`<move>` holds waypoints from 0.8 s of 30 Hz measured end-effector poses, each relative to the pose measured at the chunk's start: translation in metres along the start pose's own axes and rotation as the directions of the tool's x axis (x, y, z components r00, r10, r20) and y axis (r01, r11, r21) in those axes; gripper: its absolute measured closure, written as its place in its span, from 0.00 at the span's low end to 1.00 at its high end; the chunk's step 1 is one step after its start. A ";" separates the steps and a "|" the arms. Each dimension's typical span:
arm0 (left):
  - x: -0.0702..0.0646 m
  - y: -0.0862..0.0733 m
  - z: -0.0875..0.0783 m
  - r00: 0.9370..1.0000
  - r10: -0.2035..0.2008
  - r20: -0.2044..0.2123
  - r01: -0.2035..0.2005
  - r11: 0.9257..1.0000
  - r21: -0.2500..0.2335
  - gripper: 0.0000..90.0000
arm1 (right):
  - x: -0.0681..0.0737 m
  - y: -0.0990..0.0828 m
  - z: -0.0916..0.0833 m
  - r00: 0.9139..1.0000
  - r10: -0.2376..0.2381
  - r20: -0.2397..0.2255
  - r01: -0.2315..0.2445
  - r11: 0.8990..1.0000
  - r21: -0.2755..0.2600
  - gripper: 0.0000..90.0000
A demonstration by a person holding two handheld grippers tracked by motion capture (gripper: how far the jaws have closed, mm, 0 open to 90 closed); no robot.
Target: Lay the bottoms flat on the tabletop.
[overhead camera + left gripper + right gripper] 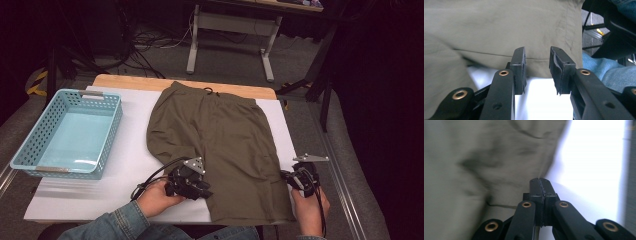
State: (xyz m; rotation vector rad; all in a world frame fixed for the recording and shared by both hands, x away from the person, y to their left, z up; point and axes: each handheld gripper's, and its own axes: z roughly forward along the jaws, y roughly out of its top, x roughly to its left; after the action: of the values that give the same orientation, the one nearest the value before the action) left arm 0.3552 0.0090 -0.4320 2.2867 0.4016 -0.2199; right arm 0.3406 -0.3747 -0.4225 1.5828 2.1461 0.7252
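Observation:
A pair of olive shorts [220, 135] lies flat on the white table cover [125, 170], waistband at the far side and leg hems toward me. My left gripper [206, 192] rests at the left edge of the near leg. In the left gripper view its jaws [537, 62] stand apart, the shorts' hem [511, 27] just beyond the tips and nothing between the pads. My right gripper [290, 178] sits at the shorts' right edge. In the blurred right gripper view its jaws [540, 181] are pressed together beside the cloth [474, 157], with no fabric seen between them.
A light blue perforated basket [30, 145] stands at the table's left, with nothing in it. Bare white cover lies between the basket and the shorts. The table's right edge runs close to my right hand. Behind the table are a desk frame [192, 45] and cables on the floor.

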 end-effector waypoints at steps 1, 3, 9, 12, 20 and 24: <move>0.001 0.000 -0.004 1.000 -0.001 -0.006 0.001 1.000 -0.009 0.73 | -0.003 -0.002 -0.002 0.999 0.012 0.041 -0.012 1.000 -0.004 1.00; 0.004 -0.001 -0.012 1.000 -0.010 -0.028 0.010 0.999 -0.030 0.73 | -0.007 -0.004 -0.005 0.998 0.033 0.060 -0.032 0.999 -0.017 1.00; 0.015 -0.006 -0.046 0.993 -0.045 -0.105 0.033 0.994 -0.107 0.67 | 0.003 0.002 -0.014 1.000 0.006 -0.014 -0.007 0.996 -0.090 0.66; 0.023 -0.013 -0.068 0.986 -0.084 -0.142 0.061 0.985 -0.159 0.64 | 0.014 0.011 -0.019 0.995 -0.027 -0.094 0.013 0.989 -0.146 0.53; 0.042 -0.038 -0.106 0.941 -0.213 -0.261 0.152 0.960 -0.235 0.59 | 0.060 0.040 -0.011 0.958 -0.172 -0.228 0.122 0.968 -0.218 0.23; 0.050 -0.046 -0.113 0.927 -0.249 -0.282 0.177 0.951 -0.255 0.59 | 0.082 0.050 -0.006 0.937 -0.227 -0.266 0.165 0.958 -0.236 0.20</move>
State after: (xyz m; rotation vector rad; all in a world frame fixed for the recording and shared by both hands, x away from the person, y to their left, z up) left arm 0.3889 0.1327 -0.4010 2.0520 0.8018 0.0795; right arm 0.3507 -0.2859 -0.3877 1.1915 2.2976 1.1344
